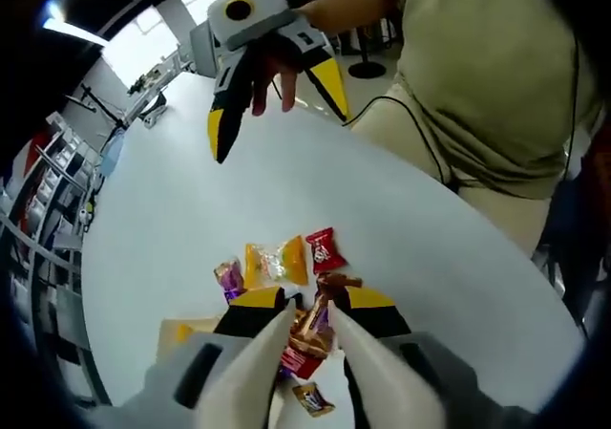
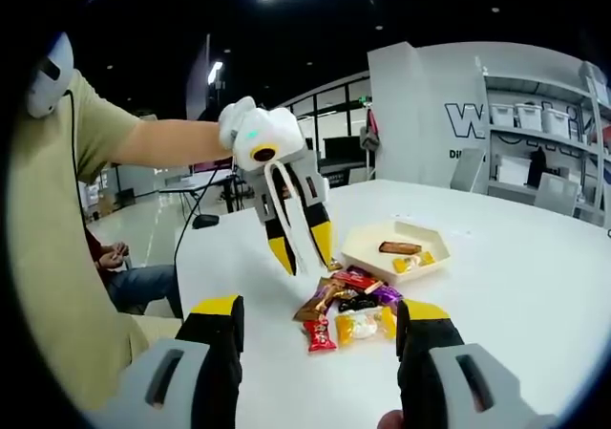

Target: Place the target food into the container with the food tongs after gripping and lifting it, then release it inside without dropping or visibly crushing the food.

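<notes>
My left gripper (image 1: 313, 303) is shut on white food tongs (image 1: 355, 357), whose tips flank a brown wrapped snack (image 1: 310, 332) at the near edge of a pile of wrapped snacks (image 1: 282, 262). I cannot tell whether the tongs pinch it. In the right gripper view the left gripper (image 2: 303, 247) and its tongs (image 2: 298, 224) hang just over the pile (image 2: 348, 305). A beige container (image 2: 363, 247) behind the pile holds a brown bar (image 2: 399, 247) and a yellow packet. My right gripper (image 2: 322, 310) is open and empty, hovering above the table (image 1: 277, 114) across from the left one.
The white round table (image 1: 191, 209) has bare room around the pile. A person in a tan shirt (image 1: 496, 75) stands at its edge. The container's corner (image 1: 177, 335) shows left of my left jaw. Shelves (image 2: 544, 123) and another table stand beyond.
</notes>
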